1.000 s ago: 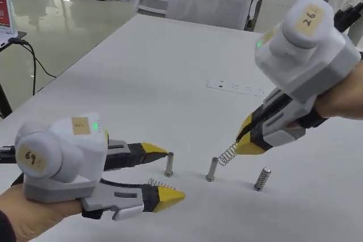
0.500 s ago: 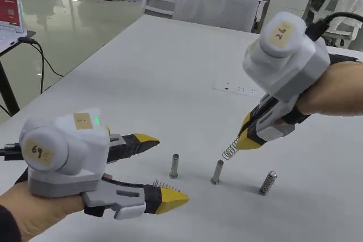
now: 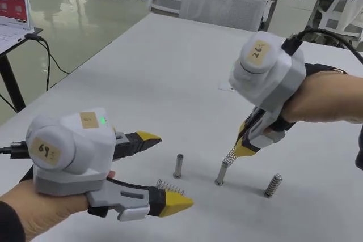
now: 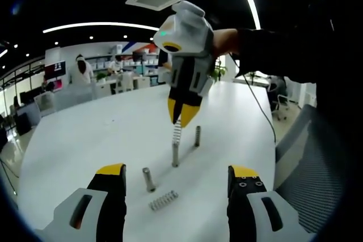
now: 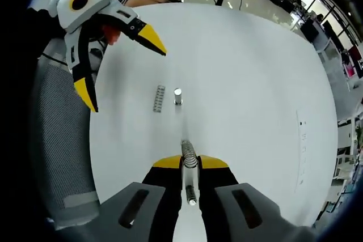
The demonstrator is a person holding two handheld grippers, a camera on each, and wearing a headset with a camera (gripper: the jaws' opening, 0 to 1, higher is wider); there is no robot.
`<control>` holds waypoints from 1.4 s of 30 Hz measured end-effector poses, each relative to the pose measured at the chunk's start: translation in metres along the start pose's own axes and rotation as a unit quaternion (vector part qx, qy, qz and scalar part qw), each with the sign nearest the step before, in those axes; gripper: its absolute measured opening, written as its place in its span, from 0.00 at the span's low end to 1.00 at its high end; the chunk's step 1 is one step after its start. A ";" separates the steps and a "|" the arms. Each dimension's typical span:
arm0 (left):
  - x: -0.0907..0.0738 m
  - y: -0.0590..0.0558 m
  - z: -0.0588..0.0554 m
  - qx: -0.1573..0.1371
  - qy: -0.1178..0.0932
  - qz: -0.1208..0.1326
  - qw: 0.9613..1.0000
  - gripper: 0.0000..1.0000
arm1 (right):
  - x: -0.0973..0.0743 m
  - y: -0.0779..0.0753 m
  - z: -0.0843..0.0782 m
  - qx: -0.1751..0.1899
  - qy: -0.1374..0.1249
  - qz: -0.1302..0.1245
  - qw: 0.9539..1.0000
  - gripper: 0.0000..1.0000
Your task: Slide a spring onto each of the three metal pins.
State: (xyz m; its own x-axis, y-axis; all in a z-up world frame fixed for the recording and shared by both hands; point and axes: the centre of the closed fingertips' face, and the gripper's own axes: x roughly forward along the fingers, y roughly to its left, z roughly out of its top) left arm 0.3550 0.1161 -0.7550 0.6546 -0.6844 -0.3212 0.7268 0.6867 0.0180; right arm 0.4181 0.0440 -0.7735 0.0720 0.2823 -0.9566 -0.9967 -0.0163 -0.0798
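My right gripper is clamped on one spring, which hangs slanted from its yellow tips. The spring's lower end meets the top of the middle pin. I cannot tell whether it has gone over the tip. My left gripper hovers low over the bench with its jaws wide apart, gripping nothing.

I count three pins, all upright in a row toward the near edge of the bench. I also count three springs. The first is the one in my right gripper. The second spring is on the right pin, covering it. The third is a loose spring lying flat on the bench, just beside the left pin and close to my left gripper's lower jaw. The left pin is bare.
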 end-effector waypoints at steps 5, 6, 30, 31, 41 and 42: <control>0.000 -0.001 0.001 0.004 0.000 -0.001 1.000 0.68 | 0.009 0.002 -0.001 -0.011 0.021 0.002 1.000 0.07; 0.000 -0.001 0.001 0.004 0.000 -0.001 1.000 0.68 | 0.011 0.003 0.000 -0.014 0.024 0.001 1.000 0.07; 0.003 -0.003 -0.001 0.005 0.004 -0.009 1.000 0.66 | 0.056 0.000 -0.009 -0.010 0.064 0.014 0.998 0.08; 0.003 -0.004 -0.001 0.006 0.004 -0.009 1.000 0.66 | 0.056 0.001 -0.010 -0.016 0.067 0.013 0.998 0.08; 0.003 -0.005 -0.004 0.008 0.011 -0.009 1.000 0.65 | 0.036 -0.002 -0.002 -0.030 0.041 -0.013 0.999 0.15; 0.004 -0.005 -0.004 0.008 0.012 -0.010 1.000 0.65 | 0.031 -0.002 0.000 -0.026 0.032 -0.016 0.999 0.15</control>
State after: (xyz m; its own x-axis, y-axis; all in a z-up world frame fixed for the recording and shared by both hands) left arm 0.3529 0.1115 -0.7604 0.6351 -0.6912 -0.3449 0.7429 0.6689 0.0275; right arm 0.4224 0.0530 -0.8030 0.1070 0.2211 -0.9694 -0.9906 -0.0596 -0.1230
